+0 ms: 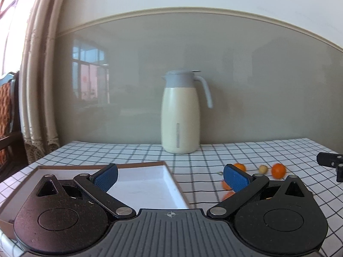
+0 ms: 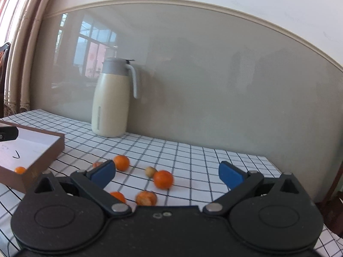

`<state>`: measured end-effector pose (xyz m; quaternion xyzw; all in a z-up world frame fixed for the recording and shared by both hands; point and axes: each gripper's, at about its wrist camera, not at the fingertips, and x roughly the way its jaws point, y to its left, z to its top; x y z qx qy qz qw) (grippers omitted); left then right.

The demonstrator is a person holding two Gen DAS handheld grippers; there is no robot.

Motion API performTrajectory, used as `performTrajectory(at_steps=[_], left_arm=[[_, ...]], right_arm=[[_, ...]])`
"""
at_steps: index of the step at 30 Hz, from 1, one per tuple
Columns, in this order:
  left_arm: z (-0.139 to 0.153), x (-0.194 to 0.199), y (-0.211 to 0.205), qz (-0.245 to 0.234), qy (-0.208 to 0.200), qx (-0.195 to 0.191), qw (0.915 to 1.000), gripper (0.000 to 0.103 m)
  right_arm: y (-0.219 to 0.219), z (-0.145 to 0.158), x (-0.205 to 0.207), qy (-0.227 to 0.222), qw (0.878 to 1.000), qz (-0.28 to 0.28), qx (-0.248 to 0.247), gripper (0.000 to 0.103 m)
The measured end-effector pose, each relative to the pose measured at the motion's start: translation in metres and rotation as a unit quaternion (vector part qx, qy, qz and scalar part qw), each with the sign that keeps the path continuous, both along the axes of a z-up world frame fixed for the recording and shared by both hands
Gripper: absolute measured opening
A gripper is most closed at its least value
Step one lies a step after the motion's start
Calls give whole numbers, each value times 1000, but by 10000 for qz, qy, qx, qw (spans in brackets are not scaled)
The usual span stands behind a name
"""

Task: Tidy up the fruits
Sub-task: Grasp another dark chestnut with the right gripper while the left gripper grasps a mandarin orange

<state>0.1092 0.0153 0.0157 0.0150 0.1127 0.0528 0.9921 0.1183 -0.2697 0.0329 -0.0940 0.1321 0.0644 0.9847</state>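
Both our left gripper point(image 1: 171, 176) and right gripper point(image 2: 167, 172) gape wide, empty. Small round orange tangerines point(image 2: 163, 179) lie loose beside the shallow brown cardboard box point(image 2: 50, 150); a careless pinch could send them rolling.

One small mandarin point(image 2: 20, 169) sits inside the shallow brown box point(image 2: 45, 158) with its white lining, tucked in the near corner. Out on the checked cloth, four more mandarins point(image 2: 163, 179) lie loose in a cluster, with a pale yellowish little fruit point(image 2: 150, 171) just beside one.
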Motion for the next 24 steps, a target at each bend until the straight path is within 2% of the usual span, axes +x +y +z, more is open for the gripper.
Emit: performTrajectory(at_steps=[8,18,24], left_arm=[[-7,6,-41,-427,81,234,9988,103],[-23,17,-70,-543,382,263,9974,103],[-30,23,-79,-625,483,294,9964,103]], right_arm=[[-19,-6,-1,234,9996,-49,122,97],[-25,-25,8,624,9980,49,35,95],[-20,-36,15,879,9960,154,-21,90]])
